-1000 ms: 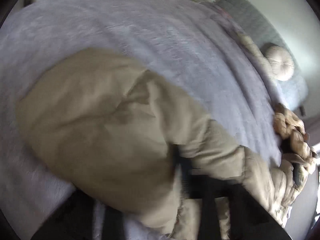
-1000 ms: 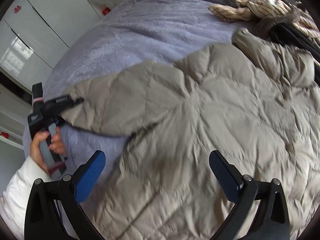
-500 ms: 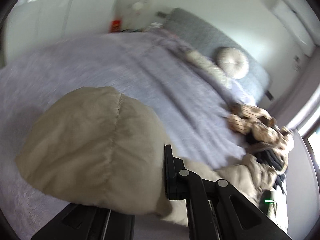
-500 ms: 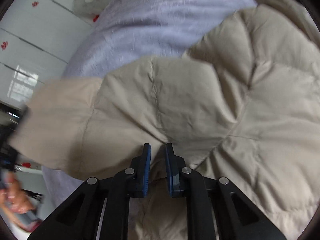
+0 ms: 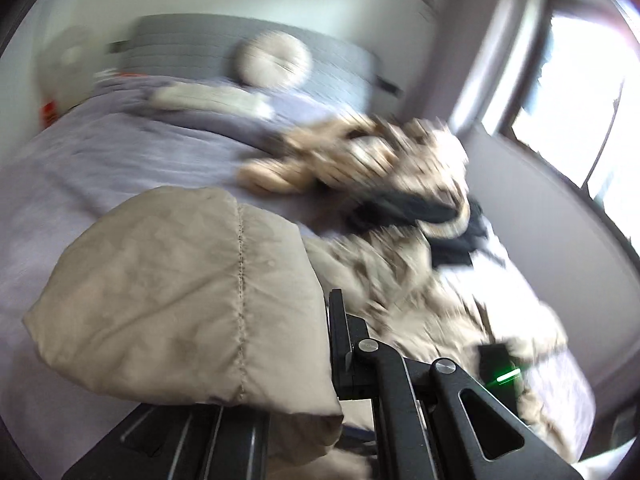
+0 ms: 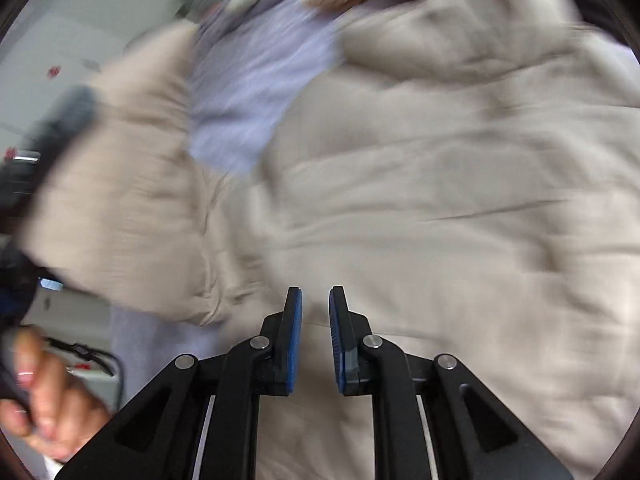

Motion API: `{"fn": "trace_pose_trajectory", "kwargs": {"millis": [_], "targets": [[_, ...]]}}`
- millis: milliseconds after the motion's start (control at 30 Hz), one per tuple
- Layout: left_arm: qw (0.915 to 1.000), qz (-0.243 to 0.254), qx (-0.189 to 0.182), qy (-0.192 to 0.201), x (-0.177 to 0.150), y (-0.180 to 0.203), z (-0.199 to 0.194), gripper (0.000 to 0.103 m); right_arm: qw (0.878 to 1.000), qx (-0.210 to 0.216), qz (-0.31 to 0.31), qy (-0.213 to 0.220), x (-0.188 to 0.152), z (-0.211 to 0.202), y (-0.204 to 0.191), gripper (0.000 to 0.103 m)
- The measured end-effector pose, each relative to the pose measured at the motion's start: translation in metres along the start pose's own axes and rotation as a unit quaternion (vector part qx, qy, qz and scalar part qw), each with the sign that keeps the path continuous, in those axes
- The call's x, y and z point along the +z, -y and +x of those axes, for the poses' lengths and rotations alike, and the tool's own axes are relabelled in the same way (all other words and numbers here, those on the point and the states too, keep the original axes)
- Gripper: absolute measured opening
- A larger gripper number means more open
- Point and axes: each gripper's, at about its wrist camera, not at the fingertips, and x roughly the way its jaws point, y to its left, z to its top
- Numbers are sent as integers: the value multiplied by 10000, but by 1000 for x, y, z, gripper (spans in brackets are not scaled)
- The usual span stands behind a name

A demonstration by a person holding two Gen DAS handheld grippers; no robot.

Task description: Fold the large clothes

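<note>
Beige padded jacket (image 6: 420,200) sprawls across the bed (image 5: 100,160). Left gripper (image 5: 320,340) clamps its sleeve (image 5: 180,292) at 9 o'clock; right gripper (image 6: 316,340) pinches jacket fabric. Slippery shell could slide free mid-fold.

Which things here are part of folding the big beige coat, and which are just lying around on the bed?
In the job:
- beige puffer coat
- its sleeve, clamped in the left gripper
- right gripper, pinching a fold of the coat

Lying about:
- heap of striped and dark clothes
- round cushion
- long pillow
- purple bedspread
</note>
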Motion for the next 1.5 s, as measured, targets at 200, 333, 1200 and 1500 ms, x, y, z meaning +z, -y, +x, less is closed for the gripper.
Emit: {"fn": "trace_pose_trajectory", "kwargs": {"millis": [200,333,1200,1500], "targets": [[9886,820,425,-1193,-46,80,101,9,9962,-710,353,374,-3,-63,79,15],[9809,1098,672,-1458,-73,89,112,33,9938,-849,588,408,-3,-70,106,16],[9383,-711,3152,-1234,-87,-106,45,90,9685,-2001,-911,1168,53,-8,-1,6],[9513,-1365,2440,-1298,-74,-148,33,90,9726,-1770,408,1454,29,-82,75,36]]}}
